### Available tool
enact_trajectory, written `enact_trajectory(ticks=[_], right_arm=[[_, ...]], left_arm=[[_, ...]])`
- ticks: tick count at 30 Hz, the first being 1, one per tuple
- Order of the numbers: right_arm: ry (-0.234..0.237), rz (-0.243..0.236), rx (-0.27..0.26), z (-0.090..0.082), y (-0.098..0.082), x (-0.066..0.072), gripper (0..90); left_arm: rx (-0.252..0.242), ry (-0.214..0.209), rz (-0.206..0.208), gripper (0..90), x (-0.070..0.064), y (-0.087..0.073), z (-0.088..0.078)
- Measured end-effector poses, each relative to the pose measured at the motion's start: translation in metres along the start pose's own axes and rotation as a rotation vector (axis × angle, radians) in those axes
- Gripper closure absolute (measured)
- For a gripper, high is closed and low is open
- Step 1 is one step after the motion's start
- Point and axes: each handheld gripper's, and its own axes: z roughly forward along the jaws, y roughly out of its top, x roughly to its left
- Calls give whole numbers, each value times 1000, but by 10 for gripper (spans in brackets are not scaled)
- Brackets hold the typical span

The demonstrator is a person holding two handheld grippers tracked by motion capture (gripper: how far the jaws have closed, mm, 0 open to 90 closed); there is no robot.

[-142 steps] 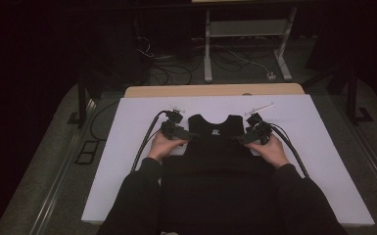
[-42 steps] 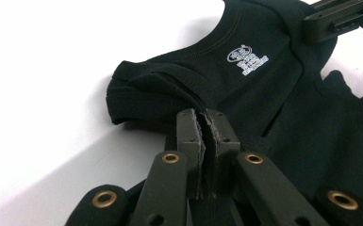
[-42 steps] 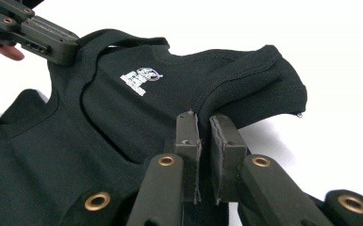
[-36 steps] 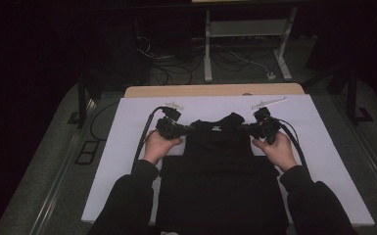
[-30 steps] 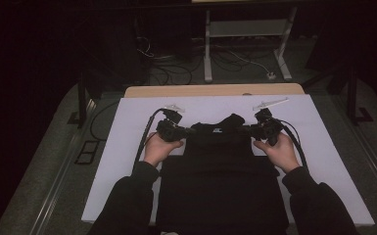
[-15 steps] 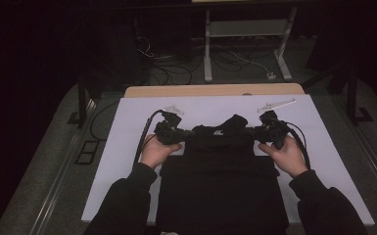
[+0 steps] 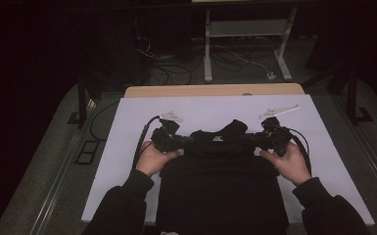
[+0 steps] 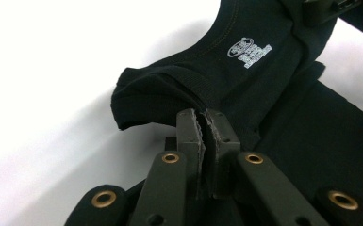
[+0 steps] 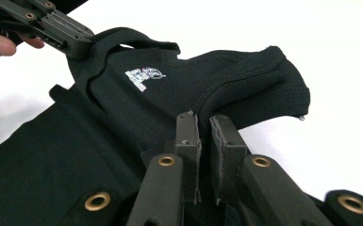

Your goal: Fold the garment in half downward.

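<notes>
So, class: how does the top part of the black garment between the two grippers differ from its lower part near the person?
The top part is bunched and lifted off the white table; the lower part lies flat and smooth. The top part carries a small silver printed label; the lower part looks plain. Both are the same black fabric.

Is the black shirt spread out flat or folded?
Partly folded. The black shirt lies on the white table, its top edge pinched and lifted by the left gripper and right gripper.
</notes>
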Motion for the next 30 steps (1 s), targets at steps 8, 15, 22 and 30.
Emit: enact_trajectory(ticks=[8, 15, 22, 30], right_arm=[[9, -6, 18, 2, -12, 7, 813], [17, 4, 43, 7, -25, 8, 813], [21, -3, 57, 8, -34, 12, 813], [23, -13, 84, 12, -46, 18, 813]], left_arm=[[-11, -19, -16, 839, -5, -13, 0], [1, -26, -17, 838, -8, -21, 2], [-2, -40, -22, 838, -14, -33, 3], [-10, -44, -24, 838, -19, -45, 2]])
